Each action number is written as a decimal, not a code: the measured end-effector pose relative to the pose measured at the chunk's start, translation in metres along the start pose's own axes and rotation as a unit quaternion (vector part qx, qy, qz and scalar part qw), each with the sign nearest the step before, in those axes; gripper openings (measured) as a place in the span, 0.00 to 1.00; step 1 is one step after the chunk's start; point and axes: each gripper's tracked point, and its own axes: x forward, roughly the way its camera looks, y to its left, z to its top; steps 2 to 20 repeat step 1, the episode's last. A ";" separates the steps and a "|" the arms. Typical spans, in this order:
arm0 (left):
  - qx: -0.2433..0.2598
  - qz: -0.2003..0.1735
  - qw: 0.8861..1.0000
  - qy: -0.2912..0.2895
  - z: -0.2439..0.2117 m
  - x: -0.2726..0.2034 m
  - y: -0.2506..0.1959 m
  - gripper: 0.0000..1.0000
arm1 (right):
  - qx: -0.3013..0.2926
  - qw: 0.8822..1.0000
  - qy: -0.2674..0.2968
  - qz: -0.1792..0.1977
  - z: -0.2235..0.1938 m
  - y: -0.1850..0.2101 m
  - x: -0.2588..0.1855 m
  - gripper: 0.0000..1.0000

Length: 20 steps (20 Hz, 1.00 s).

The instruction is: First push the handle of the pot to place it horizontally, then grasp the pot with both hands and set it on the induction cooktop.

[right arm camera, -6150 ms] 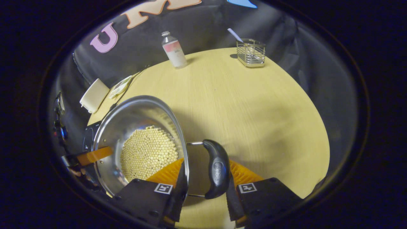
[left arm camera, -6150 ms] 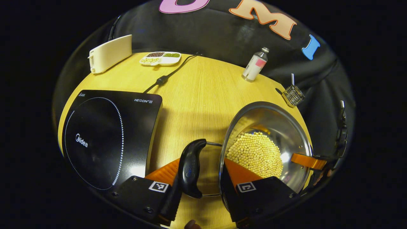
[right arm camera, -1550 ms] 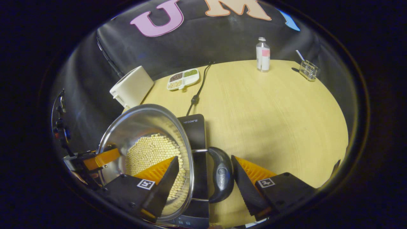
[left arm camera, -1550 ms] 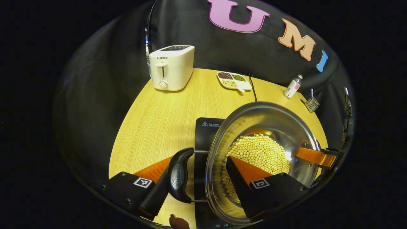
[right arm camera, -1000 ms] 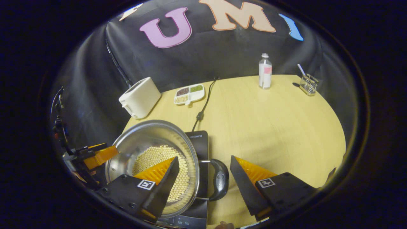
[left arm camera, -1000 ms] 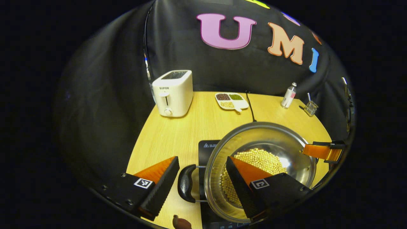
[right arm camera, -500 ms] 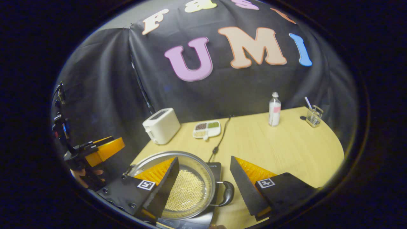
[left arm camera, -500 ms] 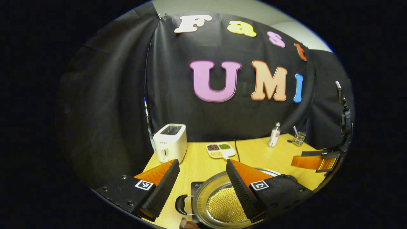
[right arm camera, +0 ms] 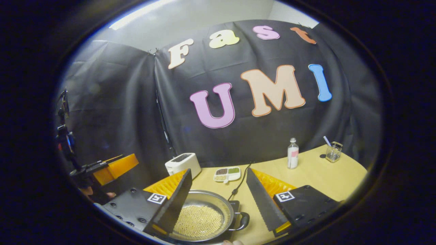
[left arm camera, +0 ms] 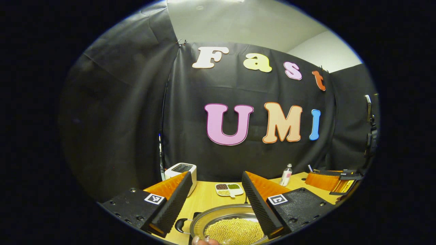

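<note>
A steel pot [right arm camera: 219, 201] holding yellow beans [right arm camera: 199, 221] sits on the black induction cooktop [right arm camera: 235, 206], its black side handle [right arm camera: 242, 221] lying level to the right. My right gripper [right arm camera: 218, 170] hovers open well above it, touching nothing. In the left gripper view the pot [left arm camera: 211, 219] lies low in the frame with its other handle [left arm camera: 180, 225] on the left. High over it my left gripper [left arm camera: 216, 174] is open and holds nothing. The left gripper [right arm camera: 114, 166] also appears off to the left in the right gripper view, the right gripper [left arm camera: 332, 182] off to the right in the left gripper view.
On the round wooden table [right arm camera: 313, 177] behind the pot stand a white toaster [right arm camera: 182, 163], a divided dish of grains [right arm camera: 227, 174], a small bottle [right arm camera: 293, 153] and a wire holder [right arm camera: 333, 151]. The cooktop's cable [right arm camera: 240, 183] runs toward the back.
The pot was carried left onto the cooktop and let go. Both grippers opened, then rose and tilted up away from the handles.
</note>
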 end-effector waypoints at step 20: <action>-0.002 -0.002 1.000 -0.001 0.001 -0.002 -0.005 0.90 | -0.004 1.000 -0.004 -0.001 0.000 -0.001 -0.003 0.94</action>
